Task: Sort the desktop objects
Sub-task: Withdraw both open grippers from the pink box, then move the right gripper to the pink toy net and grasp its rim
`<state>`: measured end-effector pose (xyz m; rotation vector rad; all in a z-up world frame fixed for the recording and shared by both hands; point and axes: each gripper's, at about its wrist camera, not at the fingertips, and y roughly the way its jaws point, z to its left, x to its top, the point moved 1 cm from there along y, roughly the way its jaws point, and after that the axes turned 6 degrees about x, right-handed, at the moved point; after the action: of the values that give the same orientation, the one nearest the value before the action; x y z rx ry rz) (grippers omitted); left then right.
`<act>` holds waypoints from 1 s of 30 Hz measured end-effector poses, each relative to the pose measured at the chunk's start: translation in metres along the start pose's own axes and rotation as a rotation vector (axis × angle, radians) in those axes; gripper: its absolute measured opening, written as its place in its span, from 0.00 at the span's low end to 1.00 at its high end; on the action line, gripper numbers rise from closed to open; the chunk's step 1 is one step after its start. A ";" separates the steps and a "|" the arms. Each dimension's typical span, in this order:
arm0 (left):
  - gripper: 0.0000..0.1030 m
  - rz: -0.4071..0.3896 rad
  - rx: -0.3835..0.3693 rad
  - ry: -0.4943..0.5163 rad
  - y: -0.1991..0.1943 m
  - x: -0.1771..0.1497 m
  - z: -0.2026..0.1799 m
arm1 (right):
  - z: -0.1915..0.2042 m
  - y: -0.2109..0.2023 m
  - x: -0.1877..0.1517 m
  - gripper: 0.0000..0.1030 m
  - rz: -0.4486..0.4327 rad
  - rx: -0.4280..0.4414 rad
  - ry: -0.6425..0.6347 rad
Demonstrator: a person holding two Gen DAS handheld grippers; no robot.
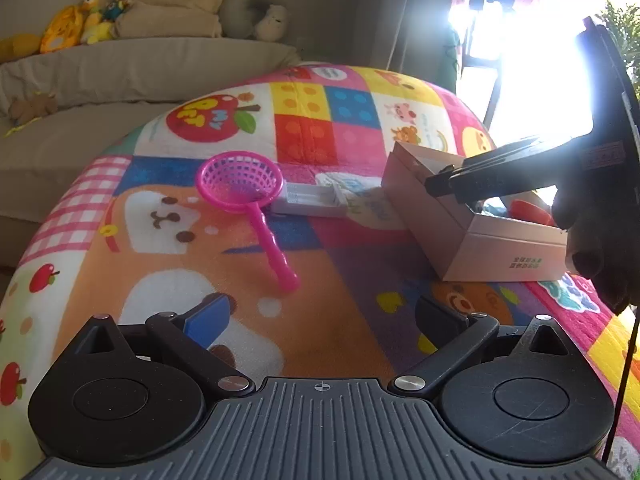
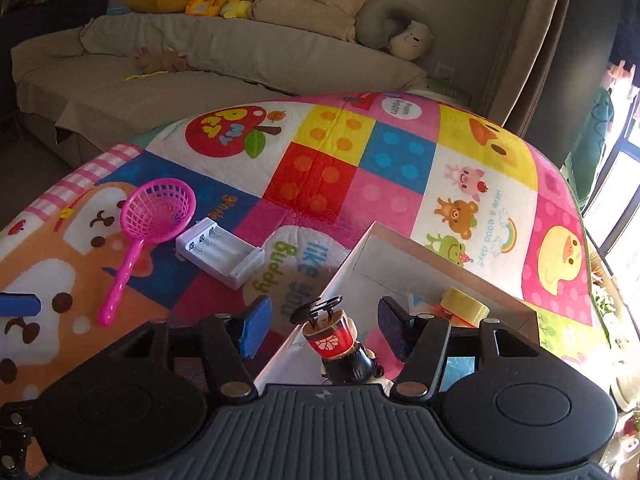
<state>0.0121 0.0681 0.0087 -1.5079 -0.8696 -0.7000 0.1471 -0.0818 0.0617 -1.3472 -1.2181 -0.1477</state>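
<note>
A pink toy strainer [image 1: 248,200] [image 2: 150,226] lies on the colourful mat, with a white battery holder [image 1: 310,200] [image 2: 220,254] beside its basket. A pale cardboard box [image 1: 460,224] [image 2: 360,256] stands to the right. My left gripper [image 1: 320,320] is open and empty, low over the mat, short of the strainer's handle. My right gripper [image 2: 324,330] is open over the box's near corner; a small figure keychain with a red band [image 2: 332,336] sits between its fingers, untouched. A yellow tape roll [image 2: 466,306] lies in the box. The right gripper also shows in the left wrist view [image 1: 460,184], above the box.
The patchwork play mat [image 2: 360,168] covers the whole surface. A beige sofa [image 2: 180,64] with cushions and plush toys runs behind it. A bright window [image 1: 532,60] glares at the right. An orange object [image 1: 530,210] shows inside the box.
</note>
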 end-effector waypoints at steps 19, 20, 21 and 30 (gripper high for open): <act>0.99 0.019 -0.005 -0.016 0.004 0.000 0.002 | -0.081 -0.027 0.021 0.30 -0.045 -0.043 0.366; 0.99 0.020 -0.003 -0.015 0.004 0.000 0.002 | -0.074 -0.026 0.025 0.32 -0.042 -0.010 0.361; 0.99 0.021 -0.002 -0.014 0.004 -0.001 0.002 | -0.066 -0.023 0.030 0.33 -0.037 0.027 0.356; 0.99 0.026 -0.003 -0.056 0.005 -0.001 0.009 | 0.005 0.083 0.082 0.82 0.219 0.269 0.435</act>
<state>0.0153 0.0763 0.0042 -1.5457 -0.8898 -0.6428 0.2372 -0.0080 0.0658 -1.1291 -0.6933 -0.1094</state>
